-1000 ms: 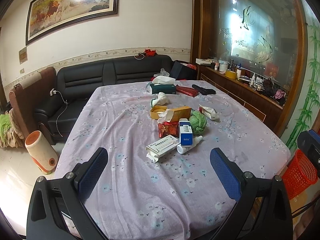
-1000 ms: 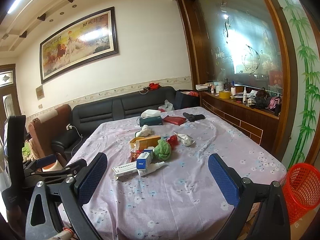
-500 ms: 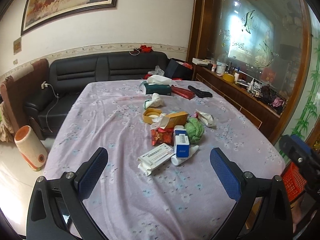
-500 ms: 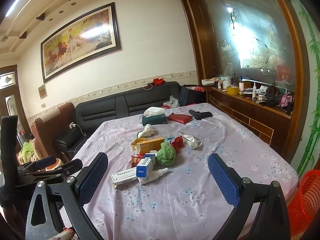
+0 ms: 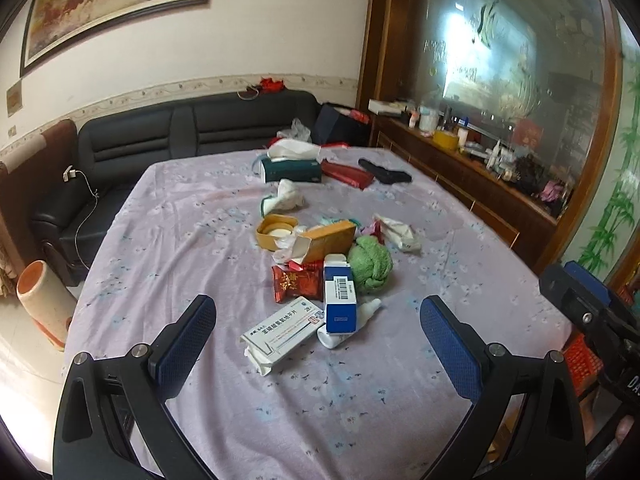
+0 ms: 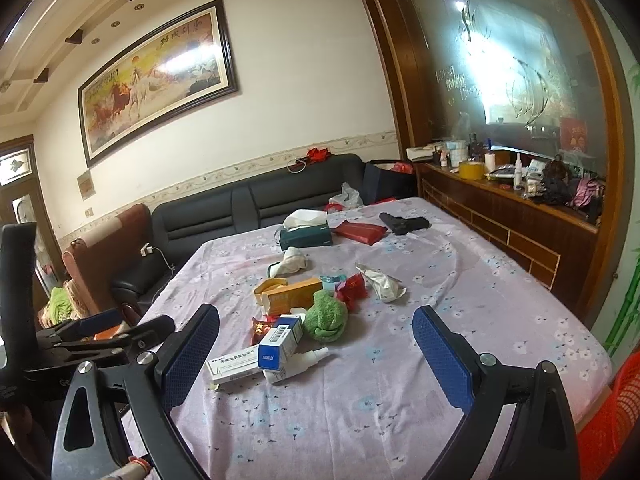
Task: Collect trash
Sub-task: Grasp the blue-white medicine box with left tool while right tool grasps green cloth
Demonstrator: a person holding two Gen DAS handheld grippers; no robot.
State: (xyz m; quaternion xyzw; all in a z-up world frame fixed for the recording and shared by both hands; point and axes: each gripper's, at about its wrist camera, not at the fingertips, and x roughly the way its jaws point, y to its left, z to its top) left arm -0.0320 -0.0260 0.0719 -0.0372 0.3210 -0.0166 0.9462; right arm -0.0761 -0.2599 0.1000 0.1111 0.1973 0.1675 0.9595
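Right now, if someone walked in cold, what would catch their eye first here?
The heap of trash in the middle of the lilac tablecloth: a blue and white carton atop a white medicine box, beside a green crumpled wad. Both hand-held grippers, left and right, hang open before it, holding nothing.

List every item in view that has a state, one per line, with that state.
Left gripper: open, empty, above the table.
Right gripper: open, empty.
Orange carton: lying down, end flap open.
Blue and white box: closed, resting on the white bottle.
White flat box: lying flat, end crumpled.
Tissue box: open, tissue sticking out.
Green cloth: bunched up.
Red basket: upright beside the table.
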